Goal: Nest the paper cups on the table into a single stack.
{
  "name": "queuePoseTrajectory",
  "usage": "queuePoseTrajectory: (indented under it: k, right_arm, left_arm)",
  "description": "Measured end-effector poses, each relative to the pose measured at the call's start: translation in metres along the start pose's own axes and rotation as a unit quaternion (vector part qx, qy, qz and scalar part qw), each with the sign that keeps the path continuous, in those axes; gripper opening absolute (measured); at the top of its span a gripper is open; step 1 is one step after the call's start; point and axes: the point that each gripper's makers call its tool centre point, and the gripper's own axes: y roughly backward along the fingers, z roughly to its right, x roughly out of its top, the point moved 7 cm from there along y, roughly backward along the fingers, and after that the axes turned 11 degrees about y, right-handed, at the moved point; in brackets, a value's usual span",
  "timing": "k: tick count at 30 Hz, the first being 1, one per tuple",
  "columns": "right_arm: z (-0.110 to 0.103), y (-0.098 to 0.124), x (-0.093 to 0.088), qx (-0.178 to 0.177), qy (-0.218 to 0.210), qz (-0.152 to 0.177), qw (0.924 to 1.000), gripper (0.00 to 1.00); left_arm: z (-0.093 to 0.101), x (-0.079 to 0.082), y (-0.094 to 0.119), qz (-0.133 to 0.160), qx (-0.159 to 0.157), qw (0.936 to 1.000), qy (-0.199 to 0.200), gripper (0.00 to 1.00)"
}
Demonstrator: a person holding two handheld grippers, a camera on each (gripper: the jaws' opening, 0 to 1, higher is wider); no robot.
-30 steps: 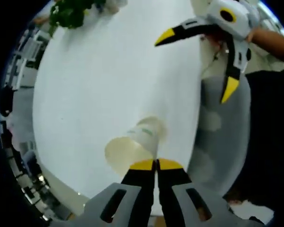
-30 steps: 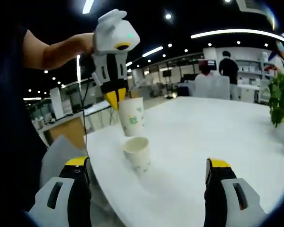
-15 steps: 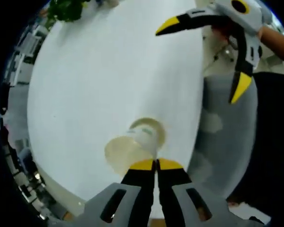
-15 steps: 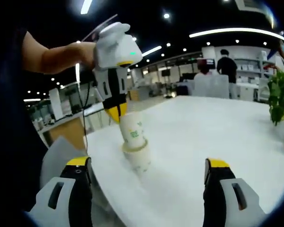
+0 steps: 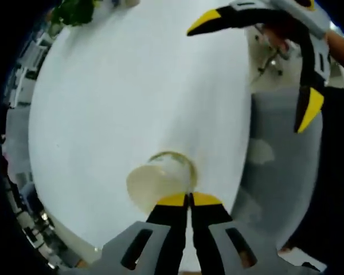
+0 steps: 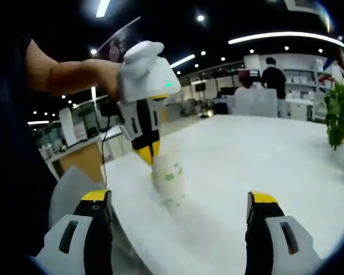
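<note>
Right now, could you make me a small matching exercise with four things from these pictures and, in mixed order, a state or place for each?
Things:
1. left hand-held gripper
2. right hand-held gripper
3. upper paper cup
4. plant

States or places:
A. jaws wide open, holding nothing
B. at the far edge of the white table
C. pushed down into the lower paper cup
D. shut on a cup rim

Pairs: 1-D, 2-A, 3-C, 4-B
</note>
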Motion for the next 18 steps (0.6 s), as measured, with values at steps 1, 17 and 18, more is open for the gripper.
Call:
queuePoseTrajectory:
  k: [1, 17, 18]
  right_arm:
    - [0.000, 0.000, -0.001, 0.000, -0.001, 0.000, 1.0000, 0.96]
    - [-0.004, 0.001, -0.005, 0.000, -0.005, -0.005, 1.0000, 0.96]
    - [-0.005, 0.001, -0.006, 0.001, -0.005, -0.004, 1.0000, 0.96]
  left_arm:
    - [0.000, 0.000, -0.002, 0.000, 0.001, 1.0000, -0.001, 0.00]
    - [0.013, 0.003, -0.026, 0.003, 0.009, 0.9994, -0.033, 0.01]
    - [0.014, 0.004, -0.026, 0.007, 0.004, 0.9996, -0.028, 0.01]
